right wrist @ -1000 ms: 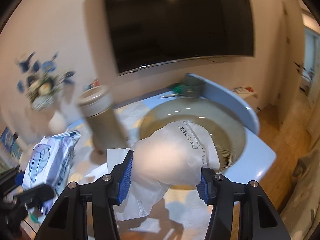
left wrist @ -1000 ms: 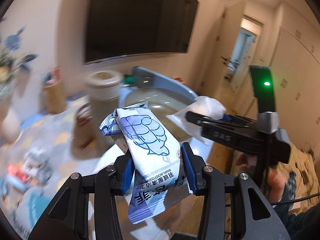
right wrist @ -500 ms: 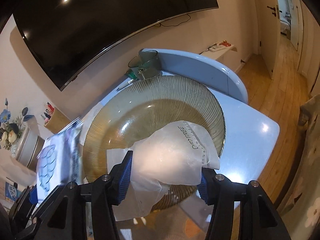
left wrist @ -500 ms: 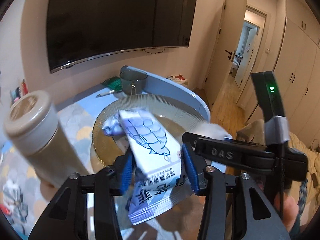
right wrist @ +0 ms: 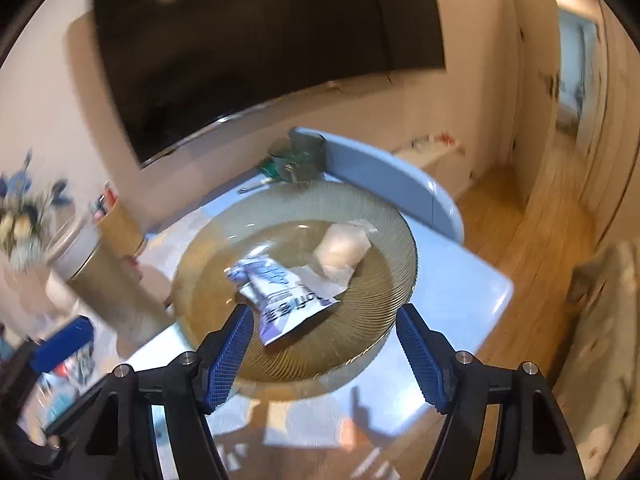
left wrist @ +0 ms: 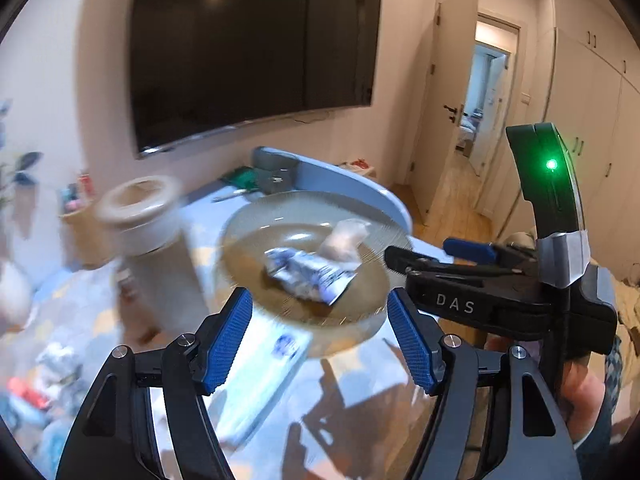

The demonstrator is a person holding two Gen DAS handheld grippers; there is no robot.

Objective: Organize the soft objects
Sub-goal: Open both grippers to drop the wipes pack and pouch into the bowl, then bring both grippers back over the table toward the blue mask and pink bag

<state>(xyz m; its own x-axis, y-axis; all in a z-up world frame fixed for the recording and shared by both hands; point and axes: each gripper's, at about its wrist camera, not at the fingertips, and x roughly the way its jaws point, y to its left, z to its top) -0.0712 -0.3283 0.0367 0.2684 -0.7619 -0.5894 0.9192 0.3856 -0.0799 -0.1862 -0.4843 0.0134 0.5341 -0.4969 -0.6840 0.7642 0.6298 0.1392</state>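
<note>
Both the left gripper (left wrist: pixel 320 336) and the right gripper (right wrist: pixel 324 350) have their bumpy blue pads wide apart, holding nothing. The crinkly blue-and-white wipes packet (right wrist: pixel 280 294) and soft white pouch (right wrist: pixel 342 250) lie touching inside the round, ridged glass bowl (right wrist: pixel 384 320).

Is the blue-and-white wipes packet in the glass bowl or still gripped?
In the bowl: the wipes packet lies inside the glass bowl, beside the white pouch; both hand-held grippers are open.
</note>
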